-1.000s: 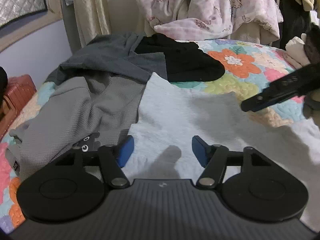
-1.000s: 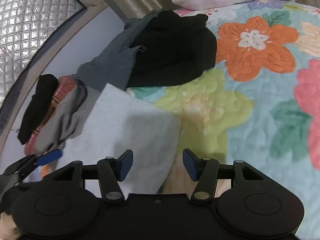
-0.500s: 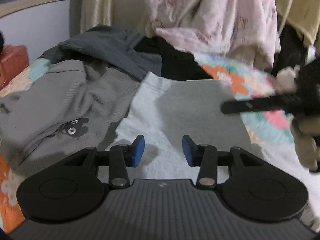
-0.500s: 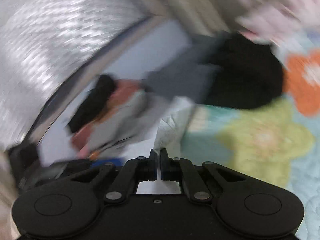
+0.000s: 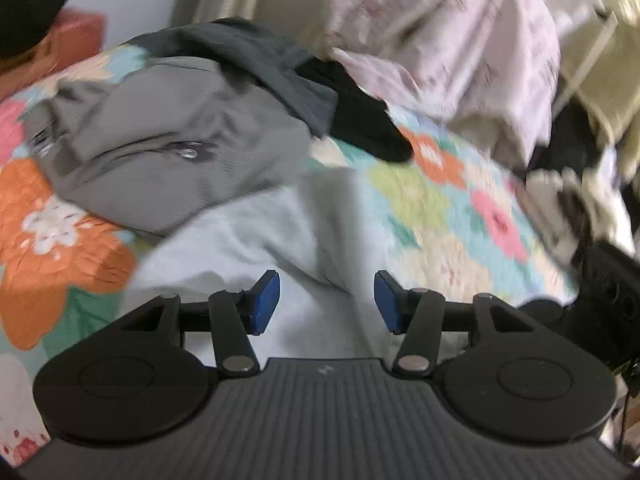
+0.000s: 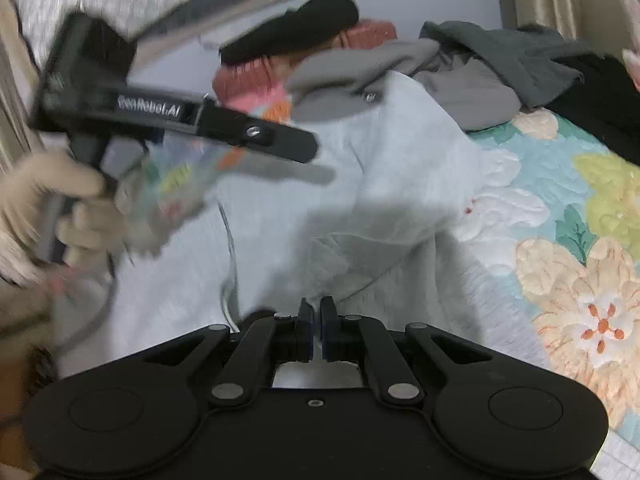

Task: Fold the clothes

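Pale grey garment (image 6: 400, 184), lengthwise toward pile, bunched

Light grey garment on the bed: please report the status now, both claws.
Right claw shut on light grey garment, fabric pinched. Left claw opening above it, nothing between pads. Grey hoodie lies against the far edge.

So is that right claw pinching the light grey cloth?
Yes, the right claw has its jaws closed together on a raised fold of the light grey cloth, which lifts up off the flowered quilt towards them.
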`<act>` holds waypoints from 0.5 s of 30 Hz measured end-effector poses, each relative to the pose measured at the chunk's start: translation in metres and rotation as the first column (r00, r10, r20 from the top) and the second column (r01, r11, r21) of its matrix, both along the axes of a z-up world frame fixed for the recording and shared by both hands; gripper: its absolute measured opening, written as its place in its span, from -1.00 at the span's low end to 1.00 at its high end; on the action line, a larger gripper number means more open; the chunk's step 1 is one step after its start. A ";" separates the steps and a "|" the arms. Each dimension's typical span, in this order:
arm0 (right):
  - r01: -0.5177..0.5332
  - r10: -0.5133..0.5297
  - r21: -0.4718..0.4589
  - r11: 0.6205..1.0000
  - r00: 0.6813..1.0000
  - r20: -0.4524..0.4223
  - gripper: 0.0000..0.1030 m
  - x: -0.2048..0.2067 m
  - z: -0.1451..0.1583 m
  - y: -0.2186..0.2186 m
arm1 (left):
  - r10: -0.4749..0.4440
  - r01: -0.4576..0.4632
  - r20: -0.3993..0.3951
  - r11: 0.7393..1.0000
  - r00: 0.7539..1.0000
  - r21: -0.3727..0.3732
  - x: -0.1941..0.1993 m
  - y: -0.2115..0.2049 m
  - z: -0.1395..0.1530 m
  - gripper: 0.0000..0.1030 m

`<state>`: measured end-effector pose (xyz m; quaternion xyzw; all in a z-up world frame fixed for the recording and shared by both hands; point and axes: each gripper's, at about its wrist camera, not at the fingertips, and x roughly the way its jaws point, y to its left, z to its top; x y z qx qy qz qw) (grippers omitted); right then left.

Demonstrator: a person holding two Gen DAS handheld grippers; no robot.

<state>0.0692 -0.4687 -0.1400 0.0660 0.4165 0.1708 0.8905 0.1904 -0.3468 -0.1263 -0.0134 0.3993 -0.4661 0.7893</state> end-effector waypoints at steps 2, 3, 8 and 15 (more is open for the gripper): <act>-0.004 0.004 -0.044 0.999 1.000 -0.004 -0.88 0.000 -0.001 0.010 | -0.057 0.057 0.003 0.998 0.998 -0.003 -0.005 -0.018 -0.006 0.29; 0.000 -0.001 -0.046 0.999 1.000 -0.010 -0.88 0.002 0.000 0.012 | -0.045 0.045 0.000 0.999 0.999 0.029 -0.005 -0.027 -0.010 0.28; 0.003 -0.003 -0.078 0.997 1.000 -0.007 -0.89 0.003 0.014 0.017 | 0.033 -0.035 0.030 0.997 0.999 0.069 0.001 -0.044 -0.023 -0.55; 0.014 -0.016 -0.091 0.996 1.000 -0.025 -0.88 -0.019 0.023 0.006 | 0.069 -0.072 0.191 0.997 0.979 0.008 -0.026 -0.001 0.006 -0.88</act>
